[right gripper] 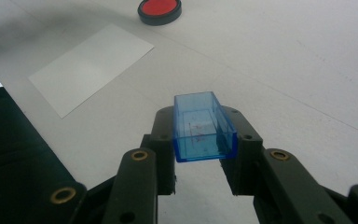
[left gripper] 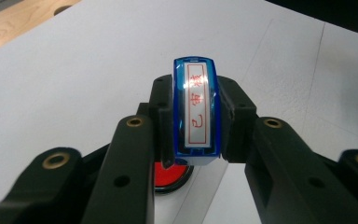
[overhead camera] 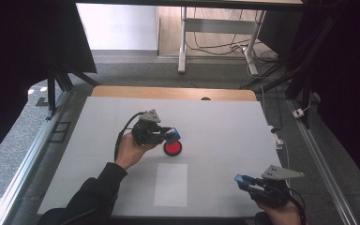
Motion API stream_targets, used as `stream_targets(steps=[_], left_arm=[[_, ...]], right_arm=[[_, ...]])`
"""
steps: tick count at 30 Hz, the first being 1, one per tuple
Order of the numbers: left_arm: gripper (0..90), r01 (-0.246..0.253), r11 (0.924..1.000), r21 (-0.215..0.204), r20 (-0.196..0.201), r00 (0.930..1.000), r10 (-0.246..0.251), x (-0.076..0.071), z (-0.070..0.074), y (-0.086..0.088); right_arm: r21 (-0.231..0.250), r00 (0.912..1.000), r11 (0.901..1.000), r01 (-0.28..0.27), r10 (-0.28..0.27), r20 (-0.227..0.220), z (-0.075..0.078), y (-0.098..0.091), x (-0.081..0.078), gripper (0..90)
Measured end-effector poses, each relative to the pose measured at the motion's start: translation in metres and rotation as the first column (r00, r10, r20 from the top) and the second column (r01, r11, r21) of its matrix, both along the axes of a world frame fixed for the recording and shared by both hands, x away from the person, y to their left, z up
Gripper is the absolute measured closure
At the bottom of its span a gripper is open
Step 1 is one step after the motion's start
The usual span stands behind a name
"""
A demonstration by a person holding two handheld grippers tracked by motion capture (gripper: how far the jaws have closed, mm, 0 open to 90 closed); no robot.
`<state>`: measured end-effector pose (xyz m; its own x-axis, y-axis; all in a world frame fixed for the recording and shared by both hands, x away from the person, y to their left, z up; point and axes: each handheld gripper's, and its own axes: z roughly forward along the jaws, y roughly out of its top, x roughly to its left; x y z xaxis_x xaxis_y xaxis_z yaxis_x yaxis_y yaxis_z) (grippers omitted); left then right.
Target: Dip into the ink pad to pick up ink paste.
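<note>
Our left hand (overhead camera: 130, 151) reaches out over mid-table, its gripper (left gripper: 196, 122) clamped on the blue stamp (left gripper: 196, 109) just above the red ink pad (overhead camera: 172, 148). Our right hand (overhead camera: 281, 212) sits low at the near right edge, its gripper (right gripper: 204, 135) pinching the stamp's clear blue cap (right gripper: 202, 126). A paper sheet (overhead camera: 171, 184) lies between them on the table (overhead camera: 225, 126).

Blue stamp (left gripper: 196, 112) (red lettering), red ink pad (overhead camera: 172, 148)
</note>
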<state>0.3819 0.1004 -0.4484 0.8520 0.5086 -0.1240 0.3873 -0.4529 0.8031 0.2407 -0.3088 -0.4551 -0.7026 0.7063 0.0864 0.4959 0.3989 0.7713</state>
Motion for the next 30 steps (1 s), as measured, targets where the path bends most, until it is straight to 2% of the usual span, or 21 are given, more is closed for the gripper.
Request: stream_targets(steps=[11, 30], left_arm=[[70.0, 0.002, 0.9990, 0.045, -0.023, 0.9997, 0.000, 0.006, -0.012, -0.010], [70.0, -0.018, 0.9950, 0.098, -0.066, 0.9975, 0.024, 0.016, -0.033, -0.014]], right_arm=[[-0.010, 1.0000, 0.9999, -0.005, 0.005, 0.002, 0.000, 0.001, 0.000, 68.2], [-0.018, 0.9999, 0.9998, -0.011, 0.012, 0.003, 0.000, 0.002, 0.000, 68.2]])
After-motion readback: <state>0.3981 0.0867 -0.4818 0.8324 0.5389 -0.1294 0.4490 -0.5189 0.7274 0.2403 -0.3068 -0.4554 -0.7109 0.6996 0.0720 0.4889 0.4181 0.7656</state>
